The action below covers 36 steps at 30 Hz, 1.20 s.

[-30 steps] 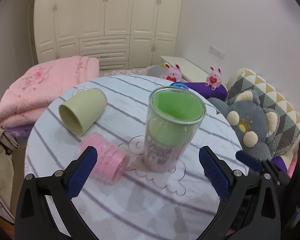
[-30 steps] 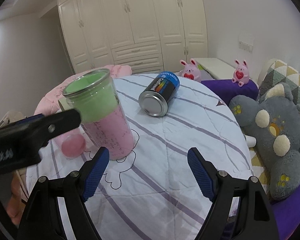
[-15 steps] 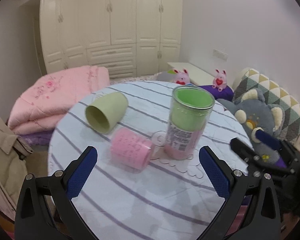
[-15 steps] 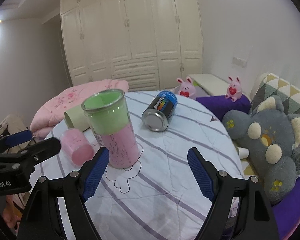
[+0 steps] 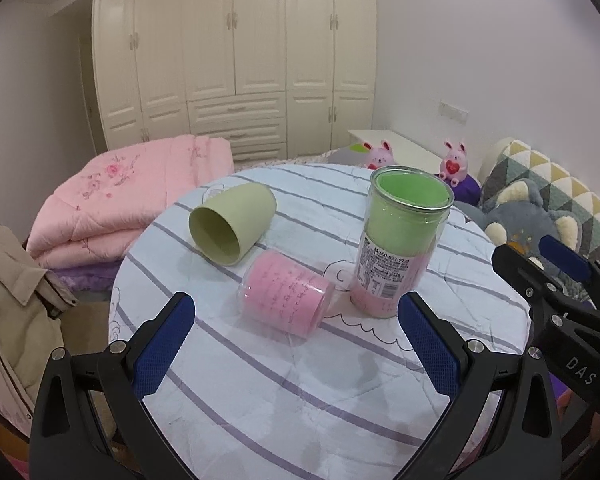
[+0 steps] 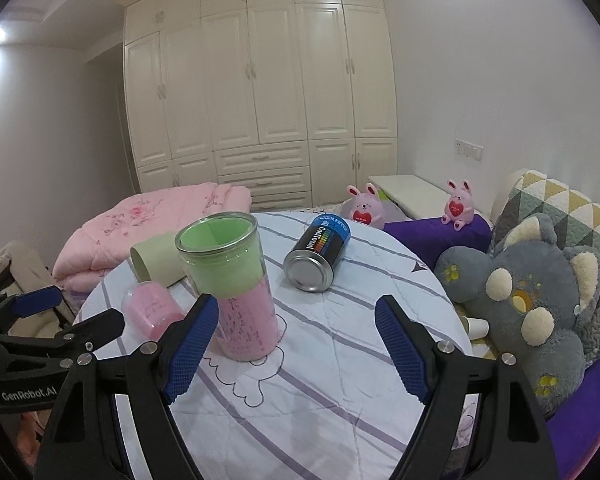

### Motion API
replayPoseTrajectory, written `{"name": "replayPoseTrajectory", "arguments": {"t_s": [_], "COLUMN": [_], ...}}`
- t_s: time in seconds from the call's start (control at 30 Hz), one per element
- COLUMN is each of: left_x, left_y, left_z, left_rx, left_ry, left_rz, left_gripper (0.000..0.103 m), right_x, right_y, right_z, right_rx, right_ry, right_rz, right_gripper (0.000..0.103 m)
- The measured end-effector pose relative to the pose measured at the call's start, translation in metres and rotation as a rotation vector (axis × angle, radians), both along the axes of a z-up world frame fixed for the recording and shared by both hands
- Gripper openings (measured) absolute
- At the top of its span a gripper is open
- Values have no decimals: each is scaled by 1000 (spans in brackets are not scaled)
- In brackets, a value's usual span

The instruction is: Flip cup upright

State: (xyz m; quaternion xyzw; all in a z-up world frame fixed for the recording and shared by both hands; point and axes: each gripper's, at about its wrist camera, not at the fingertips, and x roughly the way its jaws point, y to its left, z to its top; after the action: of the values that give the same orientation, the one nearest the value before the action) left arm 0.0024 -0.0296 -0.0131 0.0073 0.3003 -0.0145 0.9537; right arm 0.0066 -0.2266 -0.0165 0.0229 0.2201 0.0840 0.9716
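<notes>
A tall clear cup (image 5: 403,240) with green and pink inside stands upright on the round striped table (image 5: 300,392); it also shows in the right wrist view (image 6: 233,284). A pale green cup (image 5: 232,228) lies on its side, mouth toward me, also seen in the right wrist view (image 6: 156,262). A small pink cup (image 5: 286,298) lies on its side beside the tall cup; it shows in the right wrist view too (image 6: 153,312). My left gripper (image 5: 296,348) is open and empty, above the near table. My right gripper (image 6: 296,348) is open and empty.
A blue and black can (image 6: 318,254) lies on its side at the back. A grey plush toy (image 6: 528,300) and patterned cushion sit right of the table. A folded pink quilt (image 5: 132,196) lies behind left; a beige jacket (image 5: 12,312) hangs at the left.
Both grippers have drawn back and up from the table. The tall cup stands free, and the cups look smaller and farther away.
</notes>
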Motion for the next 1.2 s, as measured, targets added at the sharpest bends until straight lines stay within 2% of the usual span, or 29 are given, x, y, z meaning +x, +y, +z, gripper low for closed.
{"name": "replayPoseTrajectory", "arguments": {"t_s": [0.63,1.2], "left_x": [-11,-23], "left_y": [8,-4], "left_z": [4,10], "left_rx": [-37,-22], "left_ry": [-75,-139], "left_rz": [51,40], "left_gripper": [103,103], "right_x": [-13,-20], "right_y": [2,-8], "right_z": [8,13], "right_rx": [9,50], "right_ry": [-71,-103], "right_rz": [24,28], "right_gripper": [82,82]}}
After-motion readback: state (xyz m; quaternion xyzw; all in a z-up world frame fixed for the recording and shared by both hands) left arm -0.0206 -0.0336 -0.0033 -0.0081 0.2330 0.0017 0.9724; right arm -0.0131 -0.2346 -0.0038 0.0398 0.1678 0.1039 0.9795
